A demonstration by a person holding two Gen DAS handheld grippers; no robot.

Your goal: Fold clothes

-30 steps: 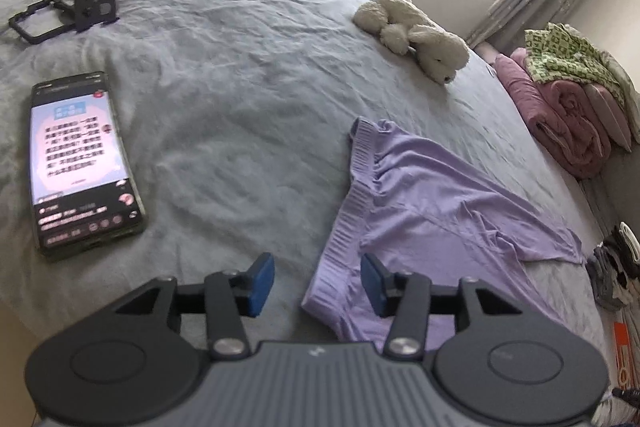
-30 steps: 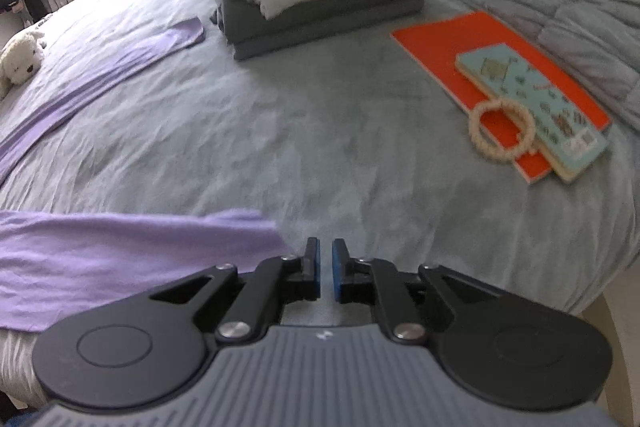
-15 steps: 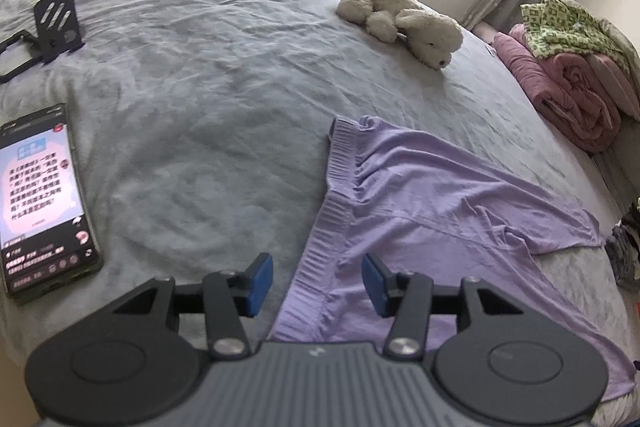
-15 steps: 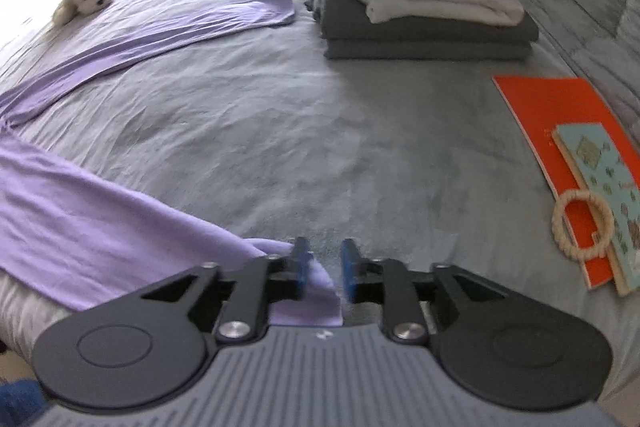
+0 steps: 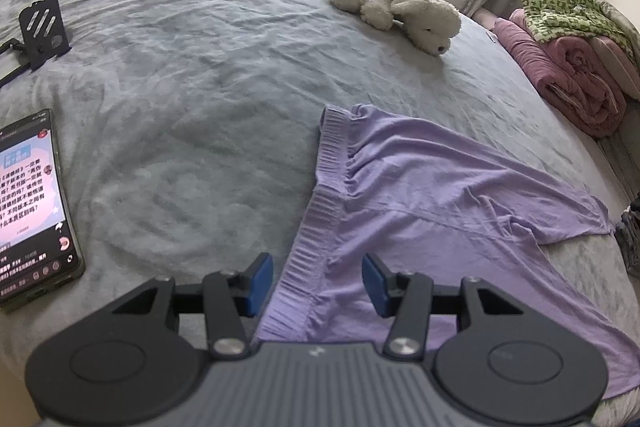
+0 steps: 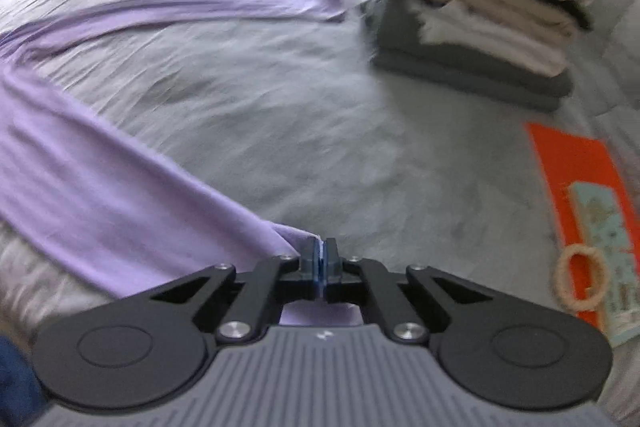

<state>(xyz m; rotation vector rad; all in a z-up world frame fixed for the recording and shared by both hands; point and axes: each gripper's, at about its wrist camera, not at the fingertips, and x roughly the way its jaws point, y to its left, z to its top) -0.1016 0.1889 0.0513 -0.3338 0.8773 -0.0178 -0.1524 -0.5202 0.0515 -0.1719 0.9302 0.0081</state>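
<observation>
Purple trousers lie spread on the grey bed, filling the lower right of the left wrist view. At bottom centre of that view the left gripper stands wide, its blue pads straddling the ribbed waistband, slightly further over it than half a second ago. In the right wrist view the right gripper, half a second ago apart around the hem, is now pinched on the leg's end. Farther off, the phone lies at left, the plush dog upper centre, the folded stack upper right.
</observation>
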